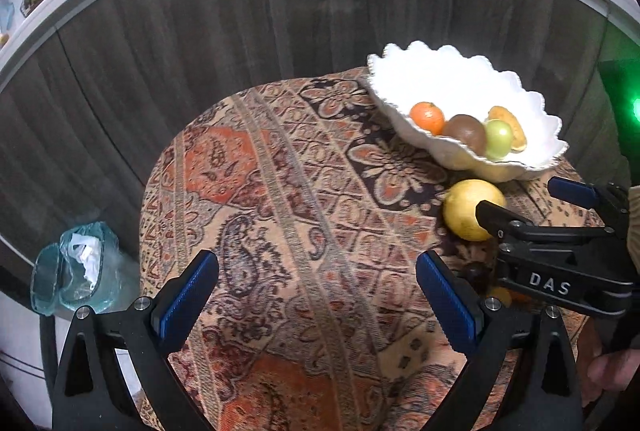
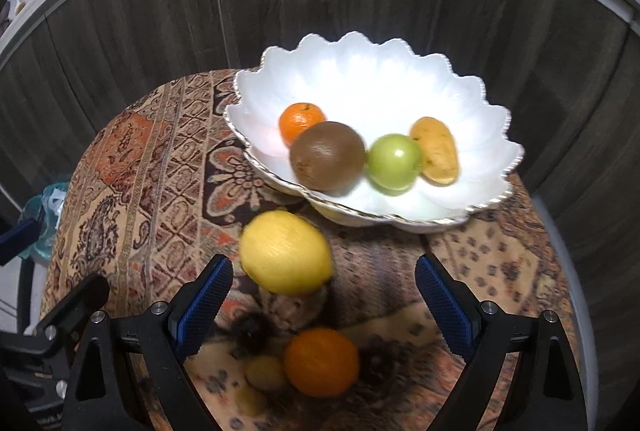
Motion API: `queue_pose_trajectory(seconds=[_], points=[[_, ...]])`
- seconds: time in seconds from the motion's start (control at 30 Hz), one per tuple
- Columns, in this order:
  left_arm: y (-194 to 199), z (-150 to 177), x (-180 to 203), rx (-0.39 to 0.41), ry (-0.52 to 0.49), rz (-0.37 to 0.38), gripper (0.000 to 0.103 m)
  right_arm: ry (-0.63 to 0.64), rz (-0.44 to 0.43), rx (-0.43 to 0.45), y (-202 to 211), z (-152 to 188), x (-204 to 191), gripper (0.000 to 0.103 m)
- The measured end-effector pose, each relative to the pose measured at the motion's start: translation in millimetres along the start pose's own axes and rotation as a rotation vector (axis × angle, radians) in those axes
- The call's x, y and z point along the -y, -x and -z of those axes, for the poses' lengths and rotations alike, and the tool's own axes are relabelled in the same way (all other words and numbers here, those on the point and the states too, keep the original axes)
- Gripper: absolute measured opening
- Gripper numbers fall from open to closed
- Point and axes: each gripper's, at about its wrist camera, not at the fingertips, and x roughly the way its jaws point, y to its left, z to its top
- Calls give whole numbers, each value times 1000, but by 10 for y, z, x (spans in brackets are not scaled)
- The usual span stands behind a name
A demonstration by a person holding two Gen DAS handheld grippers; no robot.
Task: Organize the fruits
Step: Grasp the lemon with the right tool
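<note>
A white scalloped bowl [image 2: 472, 135] [image 1: 432, 79] stands at the far side of the patterned table and holds a small orange [image 2: 301, 120], a brown fruit [image 2: 327, 156], a green fruit [image 2: 394, 161] and a small yellow-orange fruit [image 2: 436, 150]. A yellow lemon [image 2: 286, 257] [image 1: 466, 207] lies on the cloth in front of the bowl. An orange [image 2: 322, 361] and small yellowish fruits [image 2: 266, 372] lie nearer. My right gripper [image 2: 324, 295] [image 1: 532, 197] is open, just short of the lemon. My left gripper [image 1: 318, 295] is open and empty over the cloth.
The round table is covered by a patterned orange and brown cloth [image 1: 280, 191]. A dark wood-grain cabinet wall [image 1: 240, 11] curves behind it. A pale blue plastic bag [image 1: 80, 267] sits on the floor to the left of the table.
</note>
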Motion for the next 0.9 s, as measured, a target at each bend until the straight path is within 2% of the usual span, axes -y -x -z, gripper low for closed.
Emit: queue_pose_trajectory(seconds=[0.4, 0.47, 0.53, 0.73, 0.9], points=[[-214, 60, -142, -35, 32, -15, 100, 8, 7, -101, -506, -44, -196, 91], [-221, 60, -143, -36, 32, -15, 100, 7, 0, -117, -552, -38, -203, 76], [-223, 61, -138, -35, 29, -15, 100, 9, -13, -137, -611, -23, -206, 67], [-187, 45, -100, -27, 20, -11, 100, 8, -27, -116, -568, 25, -176, 65], [-121, 26, -6, -16, 4, 10, 99, -4, -29, -75, -293, 60, -28, 64]])
